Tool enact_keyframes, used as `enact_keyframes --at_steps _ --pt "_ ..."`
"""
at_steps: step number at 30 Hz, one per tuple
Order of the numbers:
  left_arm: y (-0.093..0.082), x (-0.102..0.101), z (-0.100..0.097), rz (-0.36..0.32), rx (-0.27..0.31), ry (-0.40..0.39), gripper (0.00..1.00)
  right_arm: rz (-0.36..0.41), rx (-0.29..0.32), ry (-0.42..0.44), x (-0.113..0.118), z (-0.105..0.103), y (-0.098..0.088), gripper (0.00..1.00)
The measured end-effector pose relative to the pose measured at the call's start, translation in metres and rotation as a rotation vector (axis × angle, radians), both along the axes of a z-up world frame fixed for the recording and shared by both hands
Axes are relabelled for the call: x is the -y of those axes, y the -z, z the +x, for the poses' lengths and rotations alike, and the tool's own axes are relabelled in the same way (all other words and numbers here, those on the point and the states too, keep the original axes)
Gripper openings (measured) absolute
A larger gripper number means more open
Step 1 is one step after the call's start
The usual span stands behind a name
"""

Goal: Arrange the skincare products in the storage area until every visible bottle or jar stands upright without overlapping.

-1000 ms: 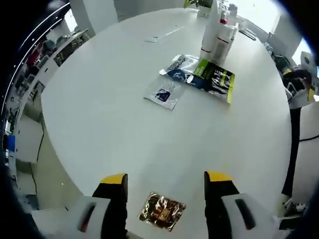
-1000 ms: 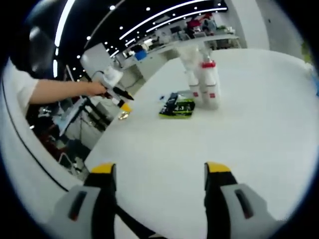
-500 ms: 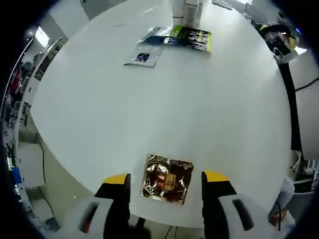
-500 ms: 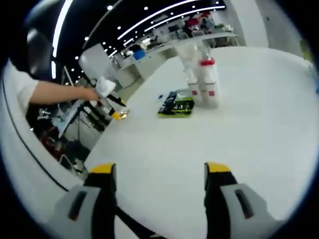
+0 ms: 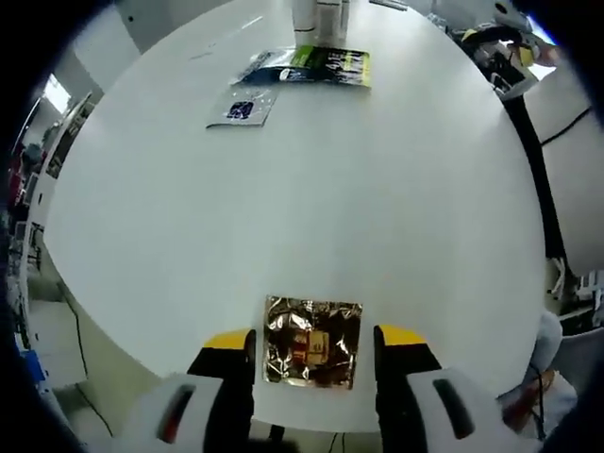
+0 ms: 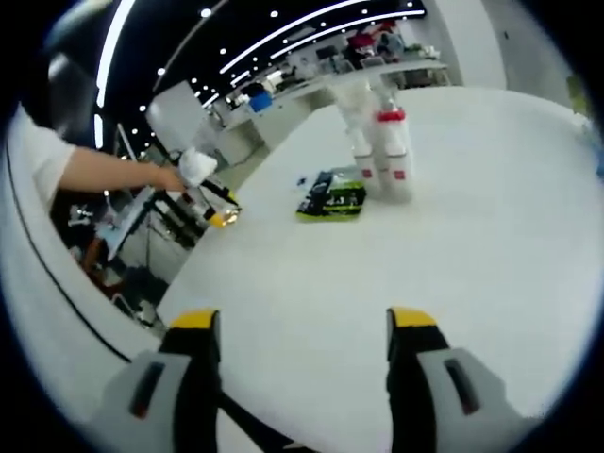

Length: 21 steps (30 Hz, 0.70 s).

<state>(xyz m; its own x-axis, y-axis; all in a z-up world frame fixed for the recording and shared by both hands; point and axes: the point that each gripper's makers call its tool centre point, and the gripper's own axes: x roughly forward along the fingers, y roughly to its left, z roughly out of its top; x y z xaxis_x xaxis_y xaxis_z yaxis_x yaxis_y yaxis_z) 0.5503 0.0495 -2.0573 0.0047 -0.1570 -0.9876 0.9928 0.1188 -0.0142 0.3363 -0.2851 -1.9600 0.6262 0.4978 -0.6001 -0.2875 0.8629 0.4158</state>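
Note:
A crumpled gold foil sachet (image 5: 311,342) lies flat near the round white table's near edge (image 5: 142,311). My left gripper (image 5: 314,340) is open, with one jaw on either side of the sachet and no grip on it. At the far side stand white bottles (image 5: 318,17), the same bottles (image 6: 392,151) showing red caps in the right gripper view. Next to them lie a green-black sachet (image 5: 332,66), a dark blue sachet (image 5: 269,64) and a white-blue sachet (image 5: 243,107). My right gripper (image 6: 302,326) is open above bare table. The left gripper (image 6: 203,179) appears at the table's left edge, held by a hand.
The green-black sachet (image 6: 332,200) lies just left of the bottles. Beyond the table are desks, chairs and cables on the floor (image 5: 566,113). Wide bare tabletop (image 6: 453,255) spreads between my right gripper and the bottles.
My left gripper has tipped down and closed in on the gold sachet, which now lies between its jaws. The right gripper has hardly moved.

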Motion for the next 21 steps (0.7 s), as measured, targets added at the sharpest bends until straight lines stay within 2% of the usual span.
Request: enact_keyframes --at_steps 3,6,7,12,21 --pt "0.000 -0.001 0.000 0.004 0.000 0.018 0.48 -0.006 -0.005 0.001 0.001 -0.001 0.000 0.70" --pt "-0.001 -0.001 -0.003 0.020 -0.001 0.047 0.39 -0.006 -0.003 0.000 0.004 -0.002 -0.005 0.70" --pt "-0.001 -0.001 -0.004 0.022 -0.001 0.048 0.39 -0.008 -0.003 0.000 0.004 -0.003 -0.006 0.70" --pt "-0.001 -0.001 -0.007 0.063 0.000 -0.003 0.37 -0.009 -0.010 0.001 0.011 -0.005 -0.006 0.69" --pt "-0.004 0.001 -0.010 0.093 0.010 -0.058 0.37 0.006 -0.010 -0.007 0.020 -0.005 -0.006 0.69"
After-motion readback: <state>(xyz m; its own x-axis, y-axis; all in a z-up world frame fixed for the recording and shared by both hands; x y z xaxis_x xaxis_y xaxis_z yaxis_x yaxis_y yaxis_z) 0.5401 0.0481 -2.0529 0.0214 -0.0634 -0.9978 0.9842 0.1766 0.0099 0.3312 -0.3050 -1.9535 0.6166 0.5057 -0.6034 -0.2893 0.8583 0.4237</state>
